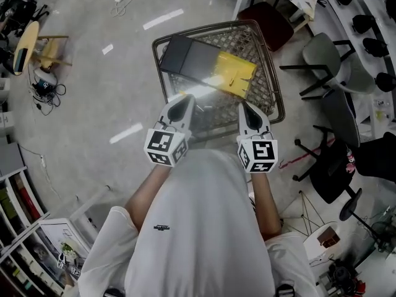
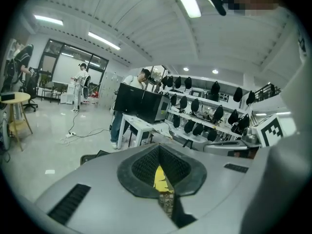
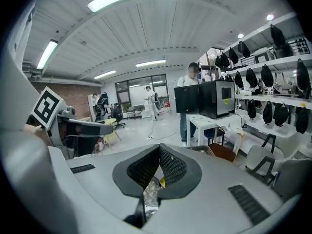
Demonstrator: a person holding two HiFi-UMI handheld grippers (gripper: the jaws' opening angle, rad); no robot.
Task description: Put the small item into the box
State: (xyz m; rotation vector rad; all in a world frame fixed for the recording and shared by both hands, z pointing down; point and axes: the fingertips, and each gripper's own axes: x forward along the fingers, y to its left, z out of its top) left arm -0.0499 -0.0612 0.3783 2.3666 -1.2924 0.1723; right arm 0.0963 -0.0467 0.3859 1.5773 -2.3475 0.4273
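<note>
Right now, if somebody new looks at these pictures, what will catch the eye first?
The wire mesh basket on the floor at the centre, holding a flat dark grey box with a flat yellow packet next to it. Just below hover the left gripper and right gripper, jaws together, empty.
</note>
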